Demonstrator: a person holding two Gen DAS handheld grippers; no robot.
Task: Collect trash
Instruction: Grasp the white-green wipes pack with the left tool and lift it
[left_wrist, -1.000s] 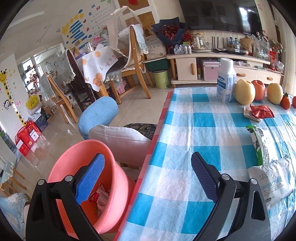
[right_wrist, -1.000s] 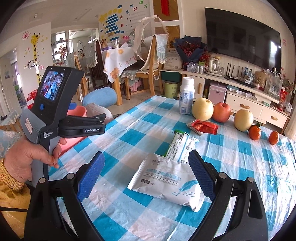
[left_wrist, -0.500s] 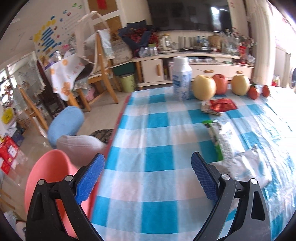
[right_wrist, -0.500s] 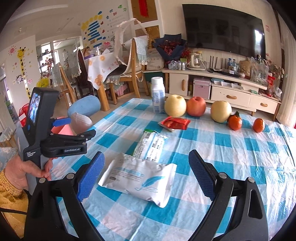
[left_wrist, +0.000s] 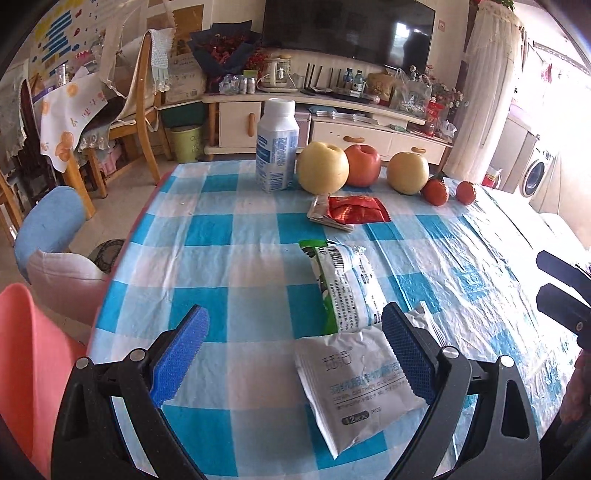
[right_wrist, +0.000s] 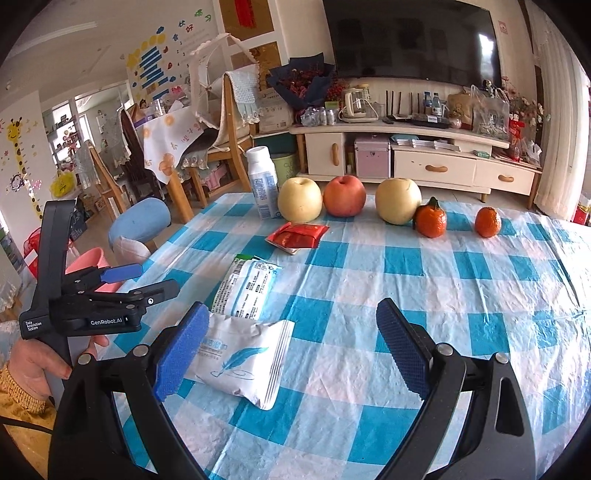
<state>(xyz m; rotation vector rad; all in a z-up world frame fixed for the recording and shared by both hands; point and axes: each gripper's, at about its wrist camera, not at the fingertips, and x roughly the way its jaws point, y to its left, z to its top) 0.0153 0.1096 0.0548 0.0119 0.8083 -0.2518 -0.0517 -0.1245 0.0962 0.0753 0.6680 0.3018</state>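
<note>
Three wrappers lie toward the bench's left edge. The left gripper (left_wrist: 291, 354), released and empty, has been swung from the pink bin (left_wrist: 22, 354) toward the white packet (left_wrist: 360, 384); the right gripper (right_wrist: 290, 347) is likewise released.

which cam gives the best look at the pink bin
Neither shows it well. The right wrist view is better: the pink bin's rim beyond the left tool. The left wrist view only catches a blurred edge.

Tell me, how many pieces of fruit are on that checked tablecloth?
5, in a row along the table's far edge: a yellow pear beside the bottle, a red apple, a second yellow pear, then two small oranges. None looks hidden.
</note>
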